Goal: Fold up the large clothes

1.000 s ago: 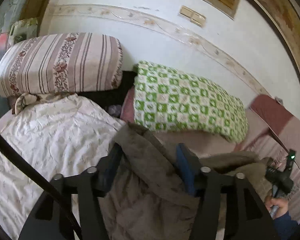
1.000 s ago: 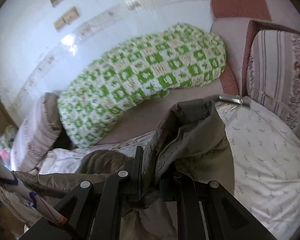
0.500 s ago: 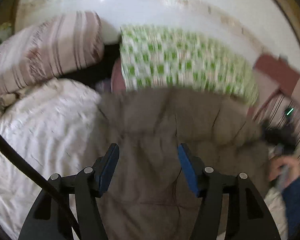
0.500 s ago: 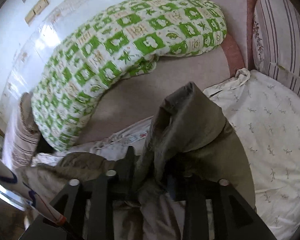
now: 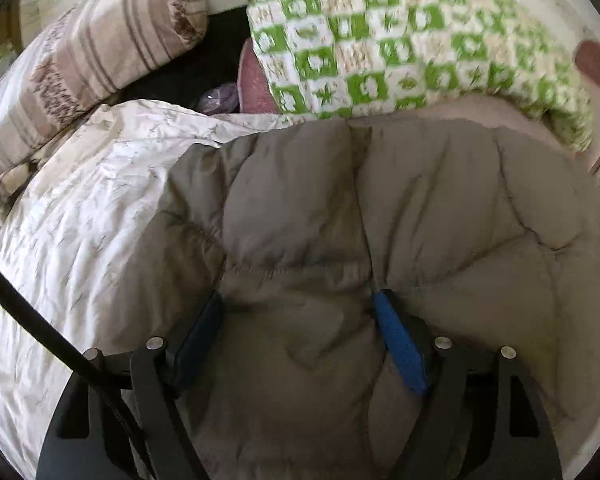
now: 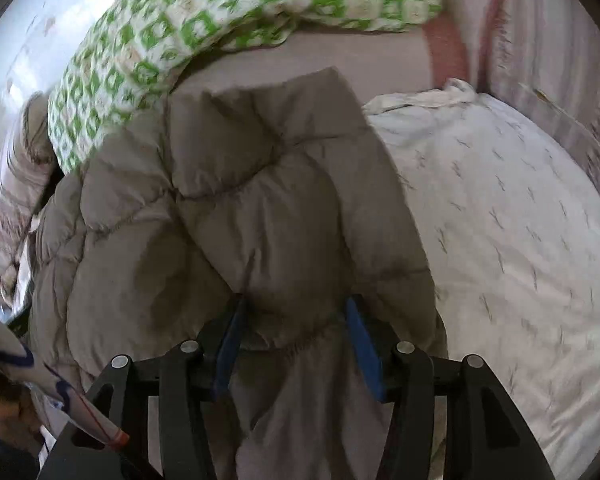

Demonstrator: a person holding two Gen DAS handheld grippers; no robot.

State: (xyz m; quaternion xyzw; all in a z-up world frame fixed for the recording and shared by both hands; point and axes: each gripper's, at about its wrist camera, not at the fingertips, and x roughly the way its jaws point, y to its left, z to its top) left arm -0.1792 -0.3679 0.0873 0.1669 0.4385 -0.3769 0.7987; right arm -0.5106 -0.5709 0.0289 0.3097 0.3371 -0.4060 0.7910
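A grey-brown quilted puffer jacket [image 5: 380,208] lies spread on the white bed sheet [image 5: 80,220], with its far edge near the green checked quilt. My left gripper [image 5: 296,312] points down at the jacket's near part. Its jaws are opening and padded fabric bulges between the blue pads without being pinched. In the right wrist view the same jacket [image 6: 240,220] lies folded over itself. There my right gripper [image 6: 294,320] straddles a puffy fold, and its jaws are opening too, with the pads standing apart.
A green-and-white checked quilt [image 5: 400,40] lies rolled along the wall behind the jacket. A striped pillow [image 5: 100,52] sits at the far left and another striped cushion [image 6: 560,60] at the right. A black cable [image 5: 40,320] crosses the left view.
Both grippers have come down towards the bed with the jacket. The right gripper, earlier shut on a raised fold, has widened. The left jaws have widened too, and the jacket now lies flat.
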